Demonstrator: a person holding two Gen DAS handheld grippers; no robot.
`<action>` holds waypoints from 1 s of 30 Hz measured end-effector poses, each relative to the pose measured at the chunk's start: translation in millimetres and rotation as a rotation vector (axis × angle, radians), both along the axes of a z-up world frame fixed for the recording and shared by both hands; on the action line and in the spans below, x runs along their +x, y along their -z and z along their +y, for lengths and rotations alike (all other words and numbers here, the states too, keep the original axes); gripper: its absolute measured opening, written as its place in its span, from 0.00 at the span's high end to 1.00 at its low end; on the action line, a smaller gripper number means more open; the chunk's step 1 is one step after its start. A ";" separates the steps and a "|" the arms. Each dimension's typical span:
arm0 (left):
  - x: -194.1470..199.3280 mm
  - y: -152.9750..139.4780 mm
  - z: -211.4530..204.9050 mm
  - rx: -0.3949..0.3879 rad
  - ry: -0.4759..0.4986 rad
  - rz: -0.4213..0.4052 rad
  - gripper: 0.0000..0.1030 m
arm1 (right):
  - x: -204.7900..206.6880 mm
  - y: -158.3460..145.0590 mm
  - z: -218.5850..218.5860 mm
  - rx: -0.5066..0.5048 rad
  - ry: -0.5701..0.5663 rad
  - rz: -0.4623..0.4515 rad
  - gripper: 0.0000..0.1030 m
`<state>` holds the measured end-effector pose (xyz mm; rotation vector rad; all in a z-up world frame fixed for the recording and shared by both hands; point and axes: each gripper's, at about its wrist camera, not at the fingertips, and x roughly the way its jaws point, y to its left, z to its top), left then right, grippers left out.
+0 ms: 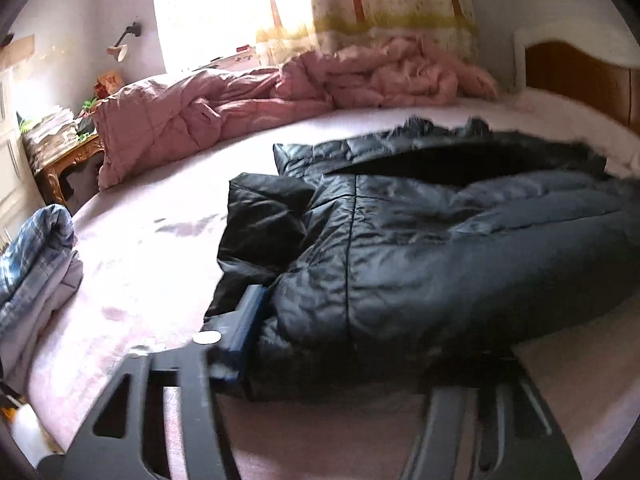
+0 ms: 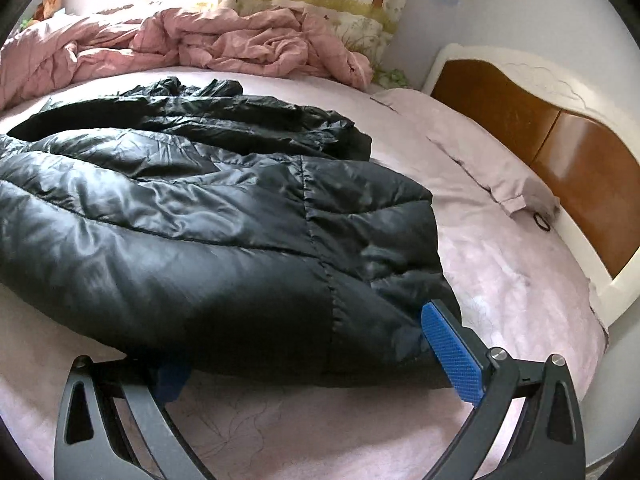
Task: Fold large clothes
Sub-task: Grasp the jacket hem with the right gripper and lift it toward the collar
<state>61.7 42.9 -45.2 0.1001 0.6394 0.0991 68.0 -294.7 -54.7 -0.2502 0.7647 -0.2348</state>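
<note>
Black, glossy padded coat (image 2: pixel 192 216) lies half-folded near the bed's (image 2: pixel 500 280) front edge, left gripper (image 1: pixel 360 344) and right gripper (image 2: pixel 304 352) each with jaws straddling its near hem, apparently gripping it for another fold.

A lived-in bedroom at home, seen from where I stand at the bedside.

In front of me is a wide bed (image 2: pixel 500 280) with a pale pink sheet and a wooden headboard (image 2: pixel 560 148) in a white carved frame on the right. A rumpled pink quilt (image 1: pixel 280 92) is heaped along the far side, under a bright window with a printed curtain (image 1: pixel 392 0). At far left a wall lamp (image 1: pixel 124 42) hangs above an ornate gilded side table (image 1: pixel 68 160) stacked with papers. A black puffer jacket (image 2: pixel 200 220) sprawls across the sheet, and folded clothes (image 1: pixel 36 264) sit at the near left edge.
</note>
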 end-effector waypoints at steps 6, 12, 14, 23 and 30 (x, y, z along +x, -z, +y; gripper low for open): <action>-6.2 -14.2 -5.6 -0.060 0.018 -0.010 0.80 | -9.1 -7.3 2.3 0.042 -0.039 -0.030 0.73; -34.7 -41.3 1.9 -0.099 0.021 0.007 0.82 | -39.8 -35.1 -2.2 0.116 -0.062 -0.093 0.86; -56.0 -50.3 4.3 -0.109 0.034 -0.011 0.82 | -58.1 -49.0 -0.5 0.130 -0.082 -0.115 0.87; -86.9 -98.2 15.6 -0.129 0.069 -0.031 0.80 | -112.0 -95.1 14.9 0.118 -0.156 -0.184 0.87; 13.1 -126.0 15.0 -0.038 0.116 0.133 0.68 | -45.5 -129.9 19.1 0.073 -0.097 -0.169 0.83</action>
